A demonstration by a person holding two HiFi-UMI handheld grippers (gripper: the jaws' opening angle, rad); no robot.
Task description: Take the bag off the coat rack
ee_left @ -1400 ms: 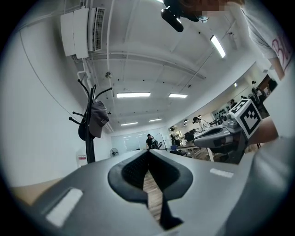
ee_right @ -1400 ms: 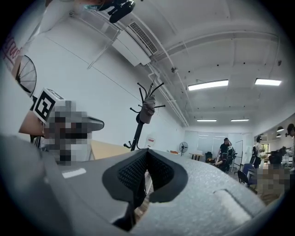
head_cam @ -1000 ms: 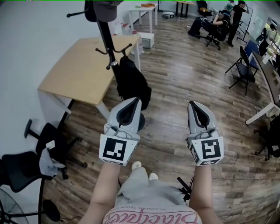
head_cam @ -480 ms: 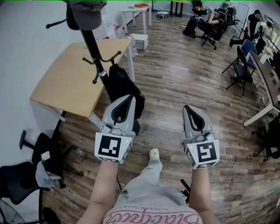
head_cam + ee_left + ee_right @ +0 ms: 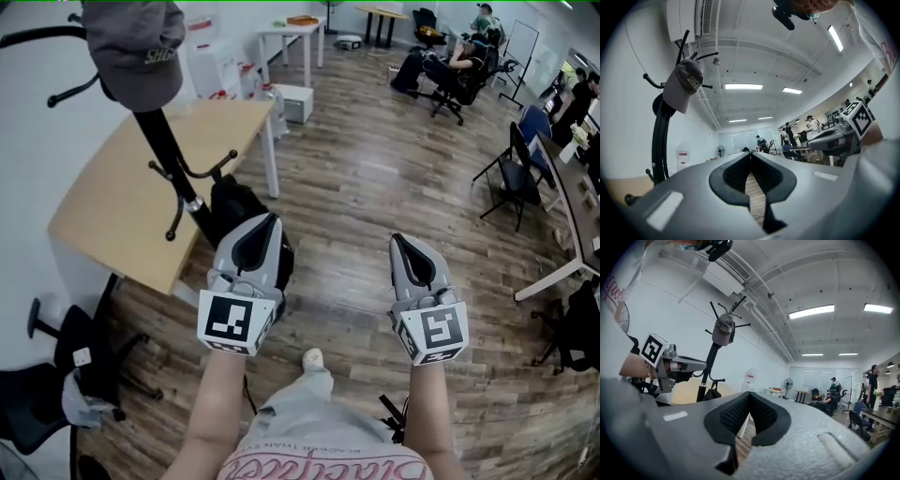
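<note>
A black coat rack [image 5: 167, 155] stands at the upper left of the head view, with a grey cap [image 5: 134, 42] on its top. From a lower hook hangs a black bag [image 5: 232, 202], partly hidden behind my left gripper [image 5: 269, 220]. That gripper is shut and empty, its tip just right of the bag and apart from it. My right gripper [image 5: 399, 241] is shut too, holding nothing, farther right over the wooden floor. The left gripper view shows the rack [image 5: 660, 140] and cap [image 5: 683, 85] at left. In the right gripper view the bag [image 5: 710, 392] hangs low on the rack [image 5: 708, 366].
A light wooden table [image 5: 150, 187] stands behind the rack, against the white wall. Black office chairs [image 5: 56, 375] sit at the lower left. More chairs, desks and people [image 5: 450, 66] fill the far right of the room. My legs and a shoe [image 5: 313, 360] are below the grippers.
The rack, cap and bag have slid left and grown larger in the head view as I came closer. Both grippers stayed shut and kept their places.
</note>
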